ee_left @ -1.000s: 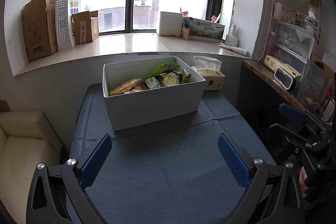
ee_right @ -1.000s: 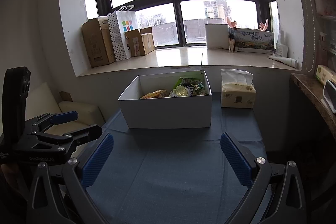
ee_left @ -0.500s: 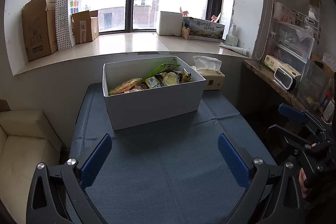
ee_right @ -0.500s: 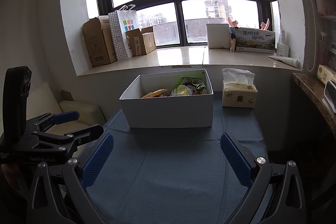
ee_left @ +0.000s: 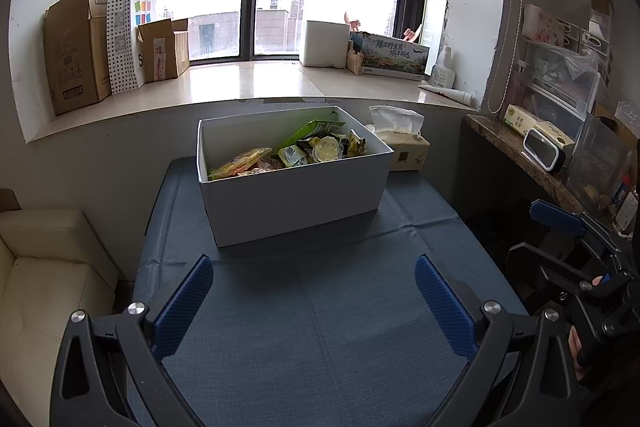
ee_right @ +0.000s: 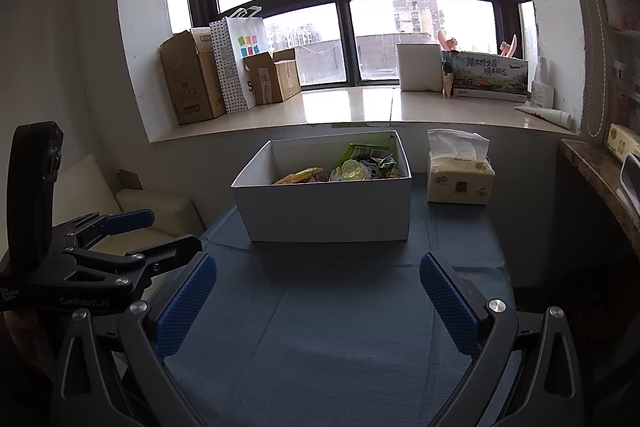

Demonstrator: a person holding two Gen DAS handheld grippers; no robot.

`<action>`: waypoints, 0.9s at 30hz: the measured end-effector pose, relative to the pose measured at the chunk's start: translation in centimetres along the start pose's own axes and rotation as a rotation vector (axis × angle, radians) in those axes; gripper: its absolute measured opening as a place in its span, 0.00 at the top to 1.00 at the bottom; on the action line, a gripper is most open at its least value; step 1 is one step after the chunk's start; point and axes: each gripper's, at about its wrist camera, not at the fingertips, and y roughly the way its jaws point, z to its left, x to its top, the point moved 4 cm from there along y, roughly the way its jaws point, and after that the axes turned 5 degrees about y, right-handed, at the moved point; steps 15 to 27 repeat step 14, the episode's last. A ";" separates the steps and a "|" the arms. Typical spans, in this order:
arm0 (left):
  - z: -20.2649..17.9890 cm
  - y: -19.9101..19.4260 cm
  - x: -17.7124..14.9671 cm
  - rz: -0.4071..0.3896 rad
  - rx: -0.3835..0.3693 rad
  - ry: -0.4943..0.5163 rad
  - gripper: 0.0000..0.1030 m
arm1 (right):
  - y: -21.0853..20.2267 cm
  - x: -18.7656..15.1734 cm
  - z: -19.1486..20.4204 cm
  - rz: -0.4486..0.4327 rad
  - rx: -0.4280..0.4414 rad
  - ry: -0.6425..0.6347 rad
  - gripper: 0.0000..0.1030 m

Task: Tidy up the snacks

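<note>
A white box [ee_left: 296, 195] [ee_right: 328, 211] stands on the blue-clothed table [ee_left: 320, 327] [ee_right: 340, 327] and holds several snack packets [ee_left: 308, 151] [ee_right: 352, 169], among them an orange packet [ee_left: 240, 161] and a green one [ee_left: 312, 131]. My left gripper [ee_left: 314, 291] hovers open over the near part of the table, well short of the box, with nothing between its fingers. My right gripper [ee_right: 318, 291] is open and empty too, at a similar distance. Each gripper shows at the edge of the other's view.
A tissue box [ee_left: 404, 147] [ee_right: 458, 179] sits right of the white box. Cardboard boxes [ee_left: 76, 51] and a dotted paper bag [ee_left: 128, 31] line the windowsill. A shelf with containers [ee_left: 560, 131] runs along the right; a cream sofa [ee_left: 44, 267] is on the left.
</note>
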 end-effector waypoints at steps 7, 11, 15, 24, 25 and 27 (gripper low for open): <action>-0.1 0.0 0.1 -0.004 0.000 0.007 0.00 | 0.0 -0.2 0.0 0.002 -0.003 0.001 0.00; -0.1 0.0 0.1 -0.008 0.002 0.008 0.00 | 0.0 -0.3 0.1 0.003 -0.001 0.001 0.00; -0.1 0.0 0.0 -0.004 0.001 0.003 0.00 | 0.0 -0.3 0.1 0.003 -0.002 0.002 0.00; -0.1 0.0 0.0 -0.004 0.001 0.003 0.00 | 0.0 -0.3 0.1 0.003 -0.002 0.002 0.00; -0.1 0.0 0.0 -0.004 0.001 0.003 0.00 | 0.0 -0.3 0.1 0.003 -0.002 0.002 0.00; -0.1 0.0 0.0 -0.004 0.001 0.003 0.00 | 0.0 -0.3 0.1 0.003 -0.002 0.002 0.00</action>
